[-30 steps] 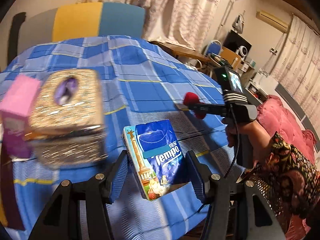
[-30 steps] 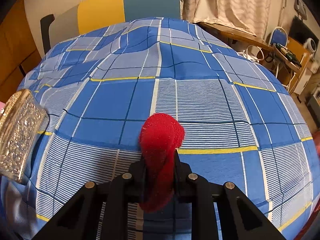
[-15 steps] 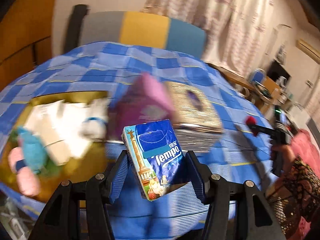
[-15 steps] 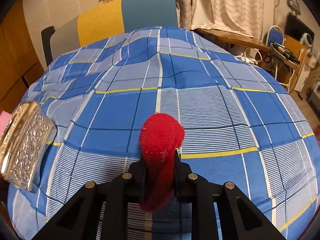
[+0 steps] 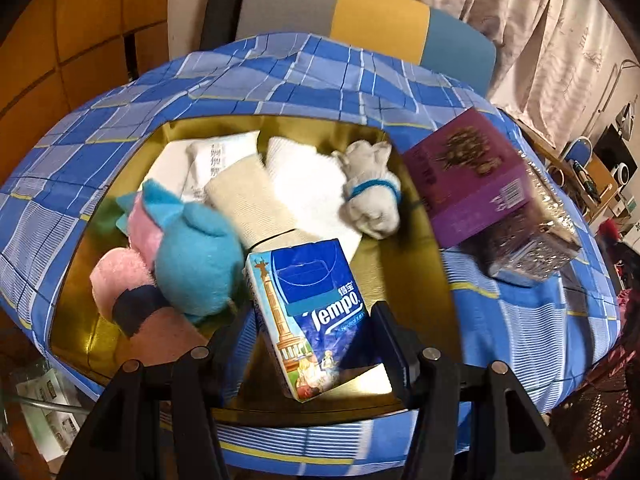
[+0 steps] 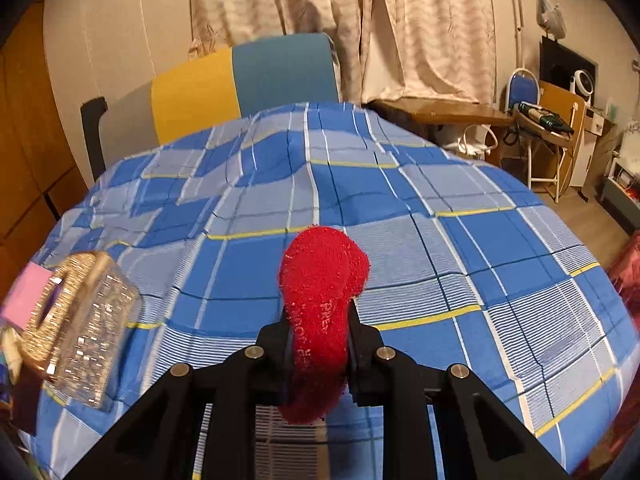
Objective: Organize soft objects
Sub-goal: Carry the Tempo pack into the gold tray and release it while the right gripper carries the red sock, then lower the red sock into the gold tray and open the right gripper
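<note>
My left gripper (image 5: 316,332) is shut on a blue Tempo tissue pack (image 5: 310,312) and holds it above the near side of a gold tray (image 5: 420,264). The tray holds a blue and pink plush toy (image 5: 188,256), white and cream folded cloths (image 5: 280,184), a white tissue packet (image 5: 218,156) and a grey balled sock (image 5: 370,192). My right gripper (image 6: 320,340) is shut on a red fuzzy sock (image 6: 320,288) above the blue checked tablecloth (image 6: 400,208).
A purple box (image 5: 472,176) and a glittery tissue box (image 5: 536,240) stand right of the tray; the glittery box also shows at the left in the right wrist view (image 6: 76,320). A grey, yellow and blue chair (image 5: 360,20) stands behind the table.
My left gripper has swung left with the Tempo pack, from over the tablecloth to over the gold tray. My right gripper has kept the red sock and tilted up slightly.
</note>
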`<state>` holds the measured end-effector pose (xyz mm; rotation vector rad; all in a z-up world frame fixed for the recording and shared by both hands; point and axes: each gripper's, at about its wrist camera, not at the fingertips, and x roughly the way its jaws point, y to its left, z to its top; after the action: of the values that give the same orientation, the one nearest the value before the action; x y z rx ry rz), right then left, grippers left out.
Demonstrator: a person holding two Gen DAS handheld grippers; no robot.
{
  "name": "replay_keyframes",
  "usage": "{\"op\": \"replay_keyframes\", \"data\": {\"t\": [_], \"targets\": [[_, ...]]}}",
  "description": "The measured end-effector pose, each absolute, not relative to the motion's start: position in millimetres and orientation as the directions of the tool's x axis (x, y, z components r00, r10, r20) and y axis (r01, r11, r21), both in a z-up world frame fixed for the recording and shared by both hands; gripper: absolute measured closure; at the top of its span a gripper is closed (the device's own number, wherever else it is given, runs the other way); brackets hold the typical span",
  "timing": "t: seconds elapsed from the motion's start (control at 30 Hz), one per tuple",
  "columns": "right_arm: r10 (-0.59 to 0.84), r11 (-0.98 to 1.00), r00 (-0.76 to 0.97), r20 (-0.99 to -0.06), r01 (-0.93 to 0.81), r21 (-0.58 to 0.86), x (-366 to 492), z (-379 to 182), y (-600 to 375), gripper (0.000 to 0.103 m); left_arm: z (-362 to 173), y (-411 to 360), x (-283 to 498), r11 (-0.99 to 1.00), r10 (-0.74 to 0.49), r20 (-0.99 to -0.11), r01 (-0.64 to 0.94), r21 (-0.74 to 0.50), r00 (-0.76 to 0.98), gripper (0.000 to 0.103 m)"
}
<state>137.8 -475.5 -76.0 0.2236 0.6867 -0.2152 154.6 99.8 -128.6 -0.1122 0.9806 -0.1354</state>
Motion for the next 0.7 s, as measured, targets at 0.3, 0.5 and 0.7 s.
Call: {"op": "replay_keyframes", "data": {"t": [0.3, 0.5, 0.7], "targets": [[-0.061, 0.968, 0.83, -0.555, 0.185, 0.172, 114.1, -22.1, -419.6, 0.082, -137.6, 115.6, 142.1, 0.985, -0.155, -0.824, 0.026, -0.168, 0.544, 0.042], [0.071, 0.98, 0.85, -0.522, 0.039, 0.196, 109.7, -0.1, -350.2, 0.082, -118.8, 129.4, 116.7, 0.973, -0.167, -0.745, -0.014, -0.23, 0.646, 0.042], [0.239, 0.965, 0.826, -0.51, -0.147, 0.215, 107.2, 8.2, -259.7, 0.082, -102.4, 138.8, 93.4, 0.96, -0.138, -0.657, -0.063, -0.273, 0.741, 0.042]]}}
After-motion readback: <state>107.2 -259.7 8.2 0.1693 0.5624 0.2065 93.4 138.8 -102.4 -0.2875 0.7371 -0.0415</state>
